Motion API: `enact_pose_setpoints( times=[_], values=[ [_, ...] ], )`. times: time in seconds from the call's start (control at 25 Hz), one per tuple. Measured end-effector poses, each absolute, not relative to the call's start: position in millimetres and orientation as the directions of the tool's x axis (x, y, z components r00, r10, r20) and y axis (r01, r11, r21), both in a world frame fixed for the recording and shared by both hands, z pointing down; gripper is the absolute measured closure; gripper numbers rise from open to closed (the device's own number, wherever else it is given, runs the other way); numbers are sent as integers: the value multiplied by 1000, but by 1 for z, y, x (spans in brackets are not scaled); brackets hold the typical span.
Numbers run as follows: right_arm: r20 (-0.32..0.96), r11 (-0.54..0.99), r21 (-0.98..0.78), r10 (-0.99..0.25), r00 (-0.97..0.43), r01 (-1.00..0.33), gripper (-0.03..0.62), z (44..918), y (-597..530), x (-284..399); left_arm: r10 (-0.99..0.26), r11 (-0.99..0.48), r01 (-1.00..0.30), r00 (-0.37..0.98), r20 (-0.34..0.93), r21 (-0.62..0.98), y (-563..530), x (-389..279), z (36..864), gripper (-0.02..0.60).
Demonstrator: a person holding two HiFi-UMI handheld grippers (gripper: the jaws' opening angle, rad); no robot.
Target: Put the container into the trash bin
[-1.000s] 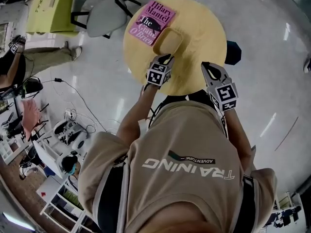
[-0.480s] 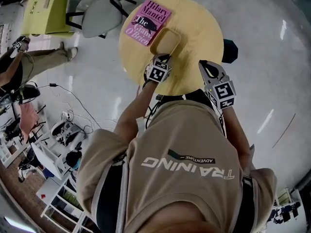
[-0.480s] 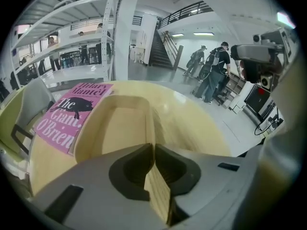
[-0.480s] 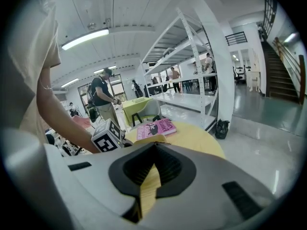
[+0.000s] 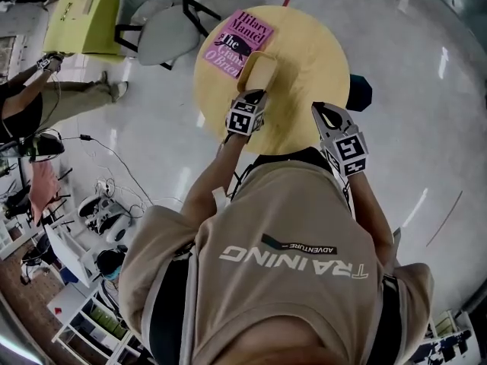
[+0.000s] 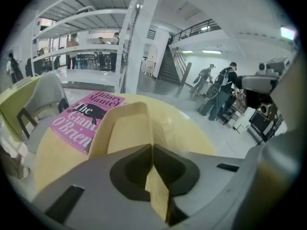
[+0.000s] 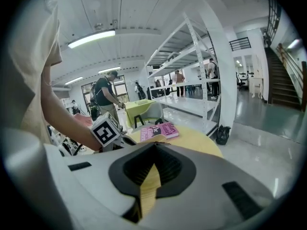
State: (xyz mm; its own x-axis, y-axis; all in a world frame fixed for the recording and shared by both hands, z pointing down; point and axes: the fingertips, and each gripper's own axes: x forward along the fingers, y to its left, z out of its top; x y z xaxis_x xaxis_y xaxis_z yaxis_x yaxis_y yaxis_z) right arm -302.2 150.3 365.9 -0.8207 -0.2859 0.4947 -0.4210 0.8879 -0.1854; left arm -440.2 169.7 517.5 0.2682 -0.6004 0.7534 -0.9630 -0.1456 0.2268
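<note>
A beige rectangular container [image 5: 259, 71] stands tilted over the round yellow table [image 5: 312, 52], its far end next to a pink book [image 5: 237, 36]. My left gripper [image 5: 253, 95] is shut on the container's near wall. In the left gripper view that wall runs between the closed jaws and the container [image 6: 125, 128] rises ahead, with the book [image 6: 81, 116] to its left. My right gripper [image 5: 324, 111] hovers over the table's near right edge, shut and holding nothing. A dark bin-like object [image 5: 358, 91] sits on the floor at the table's right, and shows as [image 7: 221, 134] in the right gripper view.
A grey chair [image 5: 163, 29] and a yellow-green table [image 5: 80, 14] stand to the left of the round table. A person [image 5: 46, 90] is at the far left. Cables and gear lie on the floor at the lower left. White shelving [image 7: 201, 75] stands beyond the table.
The container lay flat on the table beside the book; now its near end is raised in my left gripper and it stands tilted. The right gripper has barely moved.
</note>
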Motion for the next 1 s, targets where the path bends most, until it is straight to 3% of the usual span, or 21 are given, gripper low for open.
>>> enact_pose_setpoints(
  times=[0.24,0.52,1.0],
  values=[
    [470,894,-151,-312,-826,-423,597,354,162,-310,-653,-135,-957,282,703,258,183,-448,494,558],
    [456,837,-112,-436,-776,-535,597,334,184,-294,-630,-299,-924,380,677,240,185,-417,473,558],
    [511,547,-114,-684,-521,-830,597,358,217,-174,-495,-548,-774,606,623,317,157,-304,475,558]
  ],
)
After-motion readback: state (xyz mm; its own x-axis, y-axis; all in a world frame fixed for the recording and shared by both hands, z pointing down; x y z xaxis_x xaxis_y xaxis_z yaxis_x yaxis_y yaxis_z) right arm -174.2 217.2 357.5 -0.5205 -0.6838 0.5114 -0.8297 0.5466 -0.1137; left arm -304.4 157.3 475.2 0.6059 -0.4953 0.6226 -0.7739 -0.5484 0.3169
